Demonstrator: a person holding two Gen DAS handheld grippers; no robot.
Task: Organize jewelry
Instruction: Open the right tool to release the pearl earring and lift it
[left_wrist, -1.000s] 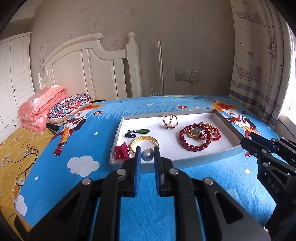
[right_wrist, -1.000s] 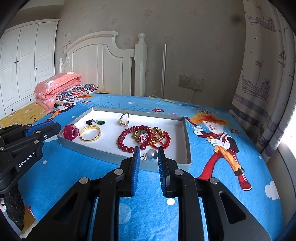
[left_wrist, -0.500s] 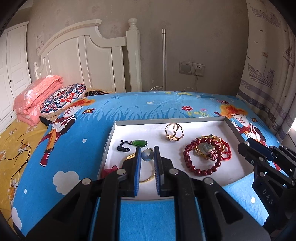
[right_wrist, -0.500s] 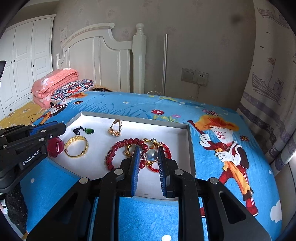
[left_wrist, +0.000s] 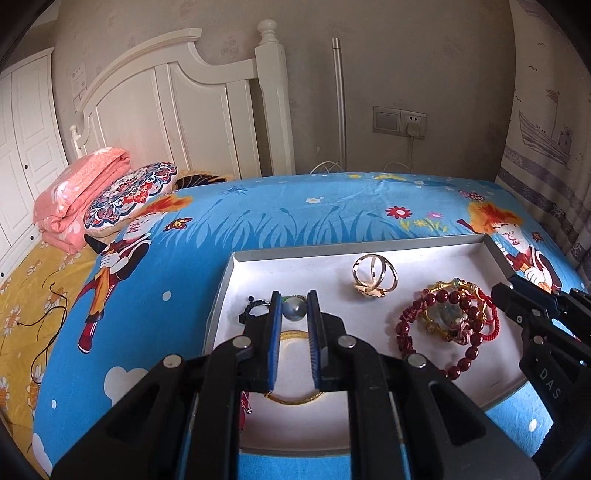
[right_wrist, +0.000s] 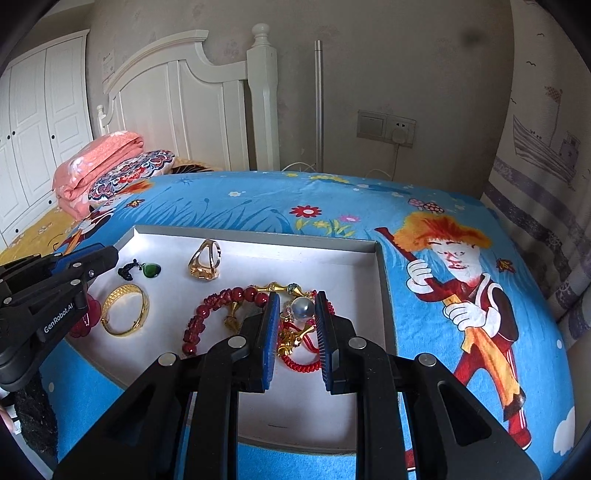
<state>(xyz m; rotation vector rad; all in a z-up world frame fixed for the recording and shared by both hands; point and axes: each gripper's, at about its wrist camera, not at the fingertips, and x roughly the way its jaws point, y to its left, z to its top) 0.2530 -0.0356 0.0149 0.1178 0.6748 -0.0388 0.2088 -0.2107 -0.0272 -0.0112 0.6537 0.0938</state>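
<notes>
Our left gripper pinching a grey pearl, our right gripper clamping another pearl, both angled downward

Both wrist cameras sit close above the near edge of the bed, looking forward and down along their own fingers toward the headboard. The left view looks over the tray's left end, the right view over its right end. Both share the tray, the headboard and the wall socket.

Ahead of the tool stands a white headboard against a beige wall, a socket plate to its right. White wardrobe doors far left; ship-print curtain far right (daylight behind).
</notes>
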